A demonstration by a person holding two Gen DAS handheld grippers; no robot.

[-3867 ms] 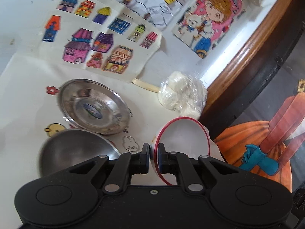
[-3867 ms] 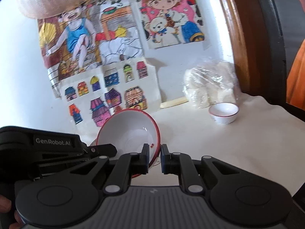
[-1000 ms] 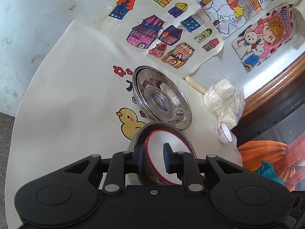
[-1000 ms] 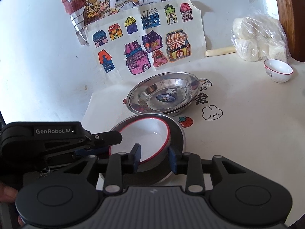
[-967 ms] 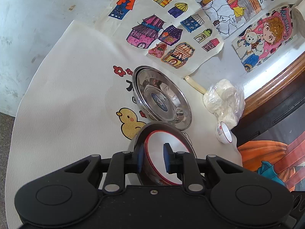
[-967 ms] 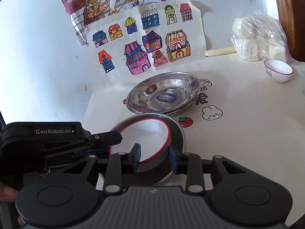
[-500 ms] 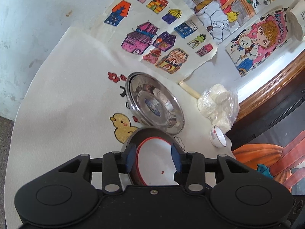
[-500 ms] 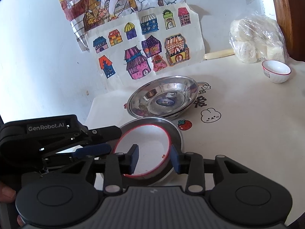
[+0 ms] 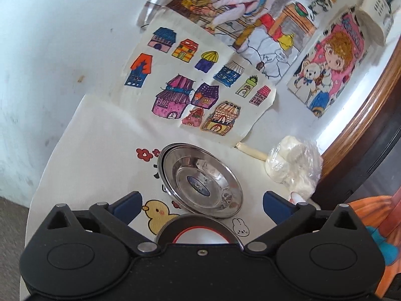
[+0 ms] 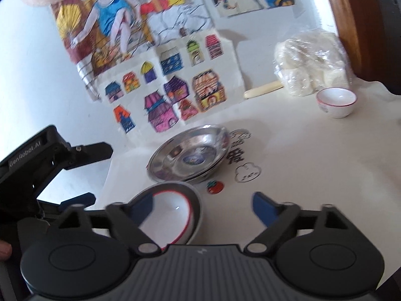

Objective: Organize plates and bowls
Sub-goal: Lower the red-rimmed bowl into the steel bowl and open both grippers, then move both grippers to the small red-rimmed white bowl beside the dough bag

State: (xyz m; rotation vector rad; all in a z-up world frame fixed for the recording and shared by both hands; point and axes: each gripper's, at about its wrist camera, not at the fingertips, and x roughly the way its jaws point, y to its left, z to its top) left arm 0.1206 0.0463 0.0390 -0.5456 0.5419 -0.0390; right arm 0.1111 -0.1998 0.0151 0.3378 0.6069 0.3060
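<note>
The left gripper (image 9: 201, 207) has its blue-padded fingers (image 9: 126, 207) spread wide apart, holding nothing. Just below and between them sits the white bowl with a red rim (image 9: 200, 237), nested inside a grey steel bowl (image 9: 173, 225) on the cream tablecloth printed with cartoon animals (image 9: 100, 155). The right gripper (image 10: 203, 208) is likewise wide open and empty; its left blue pad (image 10: 140, 207) hangs over the red-rimmed white bowl (image 10: 170, 215), while its right pad is over bare cloth.

Just beyond the nested pair, touching or nearly touching its far edge, lies a stack of shallow stainless steel plates (image 9: 201, 179), the top one carrying a blue oval sticker at its centre. In the right wrist view these plates (image 10: 190, 155) look tilted on the stack.

Farther right, well apart from the plates, a small white bowl with a thin red rim (image 10: 335, 101) stands upright on the cloth, just in front of a clear plastic bag of white buns (image 10: 310, 67). A pale stick (image 10: 263, 89) lies by the wall. Coloured children's drawings of houses (image 9: 190, 92) hang on the white wall (image 9: 50, 50) behind.
</note>
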